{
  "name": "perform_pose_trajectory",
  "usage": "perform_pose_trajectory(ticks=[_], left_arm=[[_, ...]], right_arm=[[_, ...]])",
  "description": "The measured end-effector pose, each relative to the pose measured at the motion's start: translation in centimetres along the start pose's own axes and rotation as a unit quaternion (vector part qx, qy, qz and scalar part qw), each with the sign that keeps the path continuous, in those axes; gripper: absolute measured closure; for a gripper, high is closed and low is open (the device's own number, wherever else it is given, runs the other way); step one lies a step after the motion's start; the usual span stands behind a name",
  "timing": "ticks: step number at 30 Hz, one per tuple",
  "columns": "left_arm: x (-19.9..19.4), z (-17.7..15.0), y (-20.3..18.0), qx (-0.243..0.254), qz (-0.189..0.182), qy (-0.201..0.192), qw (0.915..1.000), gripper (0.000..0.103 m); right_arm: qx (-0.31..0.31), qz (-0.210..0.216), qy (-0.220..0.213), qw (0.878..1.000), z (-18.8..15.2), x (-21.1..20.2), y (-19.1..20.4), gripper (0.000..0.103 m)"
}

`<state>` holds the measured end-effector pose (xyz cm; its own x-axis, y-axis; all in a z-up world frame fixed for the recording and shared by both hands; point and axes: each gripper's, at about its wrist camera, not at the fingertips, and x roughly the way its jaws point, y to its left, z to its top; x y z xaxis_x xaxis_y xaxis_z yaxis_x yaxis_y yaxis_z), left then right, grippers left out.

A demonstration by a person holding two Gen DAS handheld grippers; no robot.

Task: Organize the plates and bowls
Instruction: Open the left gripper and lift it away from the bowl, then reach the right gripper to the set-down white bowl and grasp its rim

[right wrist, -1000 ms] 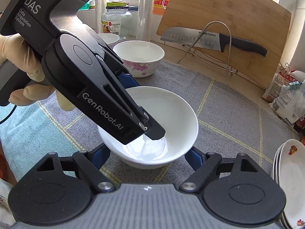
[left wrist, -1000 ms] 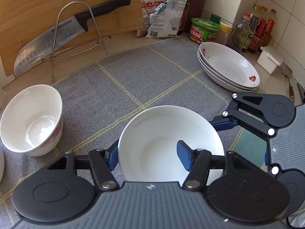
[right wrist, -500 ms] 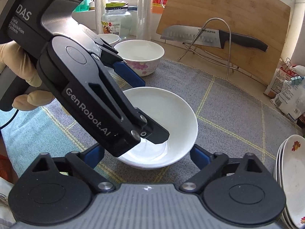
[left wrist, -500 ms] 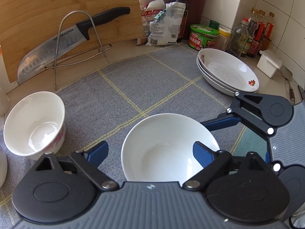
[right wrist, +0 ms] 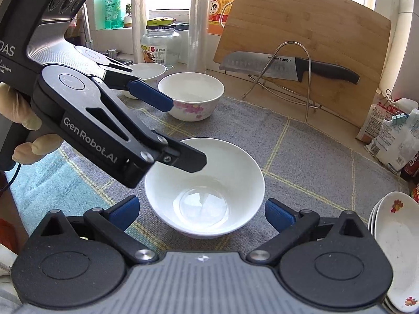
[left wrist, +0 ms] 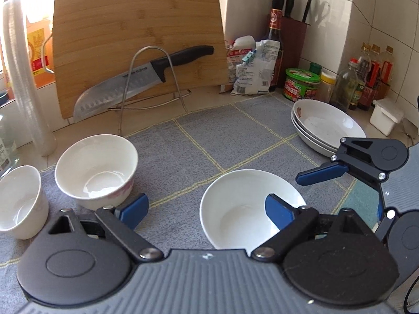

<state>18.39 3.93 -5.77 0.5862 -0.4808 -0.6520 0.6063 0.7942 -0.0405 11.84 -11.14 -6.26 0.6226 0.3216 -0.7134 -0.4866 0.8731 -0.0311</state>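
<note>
A plain white bowl [left wrist: 251, 209] [right wrist: 207, 188] sits on the grey mat. My left gripper [left wrist: 207, 210] is open and empty, lifted above the bowl's left side; it also shows in the right wrist view [right wrist: 180, 130]. My right gripper [right wrist: 200, 213] is open and empty, its fingers on either side of the bowl's near rim. A flowered bowl [left wrist: 97, 167] [right wrist: 192, 95] stands to the left. A smaller white bowl [left wrist: 19, 201] [right wrist: 145, 74] stands beyond it. A stack of flowered plates [left wrist: 326, 125] [right wrist: 395, 248] lies at the right.
A bamboo cutting board [left wrist: 138, 44] leans on the wall with a knife [left wrist: 141, 78] on a wire rack. Bags, jars and sauce bottles [left wrist: 366, 78] crowd the back right corner. A glass jar [right wrist: 159, 44] and a plastic roll [left wrist: 23, 78] stand at the left.
My left gripper opened and let go of the plain white bowl's rim, then lifted and shifted left. The bowl now rests on the mat. My right gripper stayed open.
</note>
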Motion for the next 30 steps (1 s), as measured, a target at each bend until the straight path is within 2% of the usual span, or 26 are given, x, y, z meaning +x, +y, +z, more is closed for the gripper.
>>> perform_pose_trajectory(ticks=[6, 11, 13, 18, 24, 30], left_arm=[[-1.5, -0.9, 1.8, -0.033, 0.045, -0.016, 0.9983, 0.007], [-3.0, -2.0, 3.1, -0.042, 0.081, -0.059, 0.9940, 0.001], [-3.2, -2.3, 3.5, -0.038, 0.091, -0.056, 0.9935, 0.001], [-3.3, -3.0, 4.7, -0.060, 0.084, -0.033, 0.9941, 0.001], [-2.8, -3.8, 5.4, -0.058, 0.079, -0.012, 0.9952, 0.001], [-2.4, -3.9, 6.1, -0.048, 0.080, -0.016, 0.9955, 0.001]], right_arm=[[-0.018, -0.004, -0.004, 1.000, 0.5, -0.7, 0.5, 0.000], [-0.036, -0.003, -0.007, 0.999, 1.2, -1.4, 0.9, 0.000], [-0.039, -0.005, -0.006, 0.999, 1.5, -1.3, 0.9, 0.000], [-0.037, -0.012, -0.008, 0.999, 2.5, -1.1, 0.8, 0.000], [-0.020, -0.016, -0.009, 1.000, 3.8, -0.5, 0.7, 0.000], [0.005, -0.007, -0.002, 1.000, 5.1, 0.2, 0.3, 0.000]])
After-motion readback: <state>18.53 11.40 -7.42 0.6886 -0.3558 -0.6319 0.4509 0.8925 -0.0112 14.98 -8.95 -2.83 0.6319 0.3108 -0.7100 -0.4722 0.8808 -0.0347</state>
